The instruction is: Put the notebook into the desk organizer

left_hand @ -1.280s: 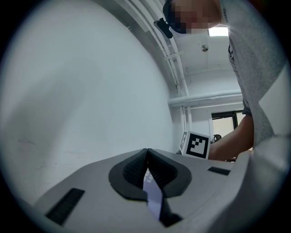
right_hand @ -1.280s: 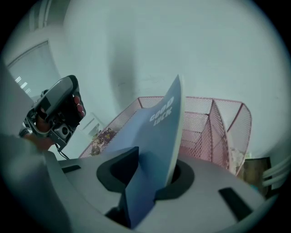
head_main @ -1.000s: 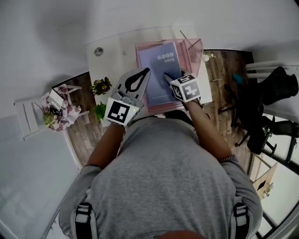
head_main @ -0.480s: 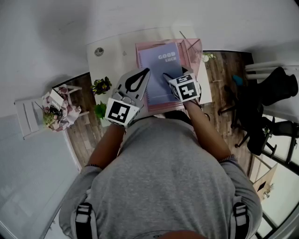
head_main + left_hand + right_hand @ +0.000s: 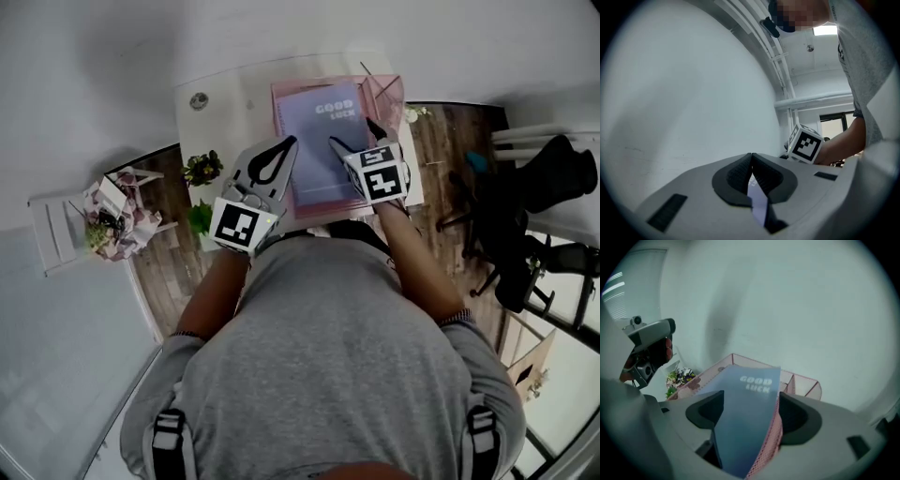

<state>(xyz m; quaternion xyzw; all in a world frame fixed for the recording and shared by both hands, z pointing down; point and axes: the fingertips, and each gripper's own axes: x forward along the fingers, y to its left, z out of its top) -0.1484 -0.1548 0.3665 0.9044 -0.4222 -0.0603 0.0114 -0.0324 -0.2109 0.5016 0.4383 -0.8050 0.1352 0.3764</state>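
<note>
White desk [image 5: 220, 108], white wall [image 5: 281, 28], wood floor [image 5: 169, 253]; left tool [image 5: 292, 142] pinching notebook [image 5: 319, 164], right tool [image 5: 352, 133] opening round it

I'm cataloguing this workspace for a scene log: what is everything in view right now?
notebook: one, pale blue, standing in the desk organizer.
desk organizer: one, pink mesh, far side of the desk.
desk: one, white, under the organizer.
round object: one, dark, desk's far left; too small to identify.
potted plants: two, green, beside the desk's left edge.
white stand: one, beside pinkish flowers, far left.
office chair: one, black, far right.
left gripper: one, grey, jaws closed on the notebook's left edge, it seems.
right gripper: one, grey, jaws opening, either side of the notebook without touching.
person: one, grey shirt, bare forearms, foreground.
</note>
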